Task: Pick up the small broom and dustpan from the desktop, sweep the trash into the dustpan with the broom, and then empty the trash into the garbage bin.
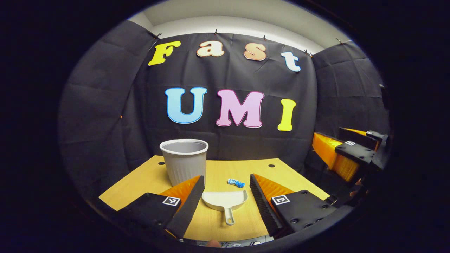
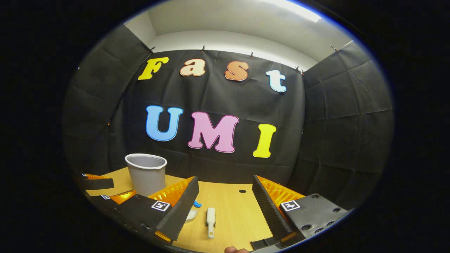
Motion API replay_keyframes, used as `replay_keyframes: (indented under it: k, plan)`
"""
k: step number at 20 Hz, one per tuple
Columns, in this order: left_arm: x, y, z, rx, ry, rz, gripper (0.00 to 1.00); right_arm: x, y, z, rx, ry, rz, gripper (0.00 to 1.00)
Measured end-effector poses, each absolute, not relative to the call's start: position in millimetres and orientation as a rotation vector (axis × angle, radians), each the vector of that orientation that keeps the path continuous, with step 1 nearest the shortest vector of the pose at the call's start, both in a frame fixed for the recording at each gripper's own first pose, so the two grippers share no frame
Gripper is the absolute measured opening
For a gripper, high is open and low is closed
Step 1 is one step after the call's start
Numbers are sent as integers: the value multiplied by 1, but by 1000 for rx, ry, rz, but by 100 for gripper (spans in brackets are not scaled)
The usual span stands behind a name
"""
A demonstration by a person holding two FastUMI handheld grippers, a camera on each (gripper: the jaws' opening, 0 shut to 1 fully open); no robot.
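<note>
Nearest the lens in the left gripper view, the left gripper is seen with its jaws spread wide and nothing held between them. It is aimed so that the dustpan — lying flat on the desktop, handle toward the camera — is framed in the gap, an alignment judged to prepare a grasp of that handle. Just beyond the dustpan's open mouth a small blue scrap of trash is found, apart from the pan. Behind and to the left of the dustpan the garbage bin stands upright, mouth open, near the desktop's far edge. Off to the dustpan's right the other gripper is glimpsed, raised above desk level.

In the right gripper view the right gripper is likewise held agape and empty, the small broom lying flat between its fingers' lines of reach, to the right of the dustpan's rim. Neither tool is yet lifted; the pick-up step is judged to be in hand.
</note>
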State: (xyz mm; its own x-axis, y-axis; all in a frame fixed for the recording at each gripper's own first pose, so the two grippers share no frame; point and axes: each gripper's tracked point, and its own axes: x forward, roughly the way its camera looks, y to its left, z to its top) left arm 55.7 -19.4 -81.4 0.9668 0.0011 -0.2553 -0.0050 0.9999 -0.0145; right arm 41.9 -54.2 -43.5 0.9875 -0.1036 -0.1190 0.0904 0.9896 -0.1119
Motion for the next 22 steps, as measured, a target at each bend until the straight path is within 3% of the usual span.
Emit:
replay_keyframes:
  k: [9,14,18,22]
  plan:
    - [113,-13,-96,-57,359,58,77,112,-86,-58,-83,166,-145,98]
    - [142,-12,-161,-187,594,111,77,149,-85,-74,-90,194,-104,98]
    - [138,-22,-240,-267,974,154,80,167,-82,-110,-54,296,-60,98]
    - [146,-28,-281,-275,1141,162,80,182,-88,-140,-65,340,-7,98]
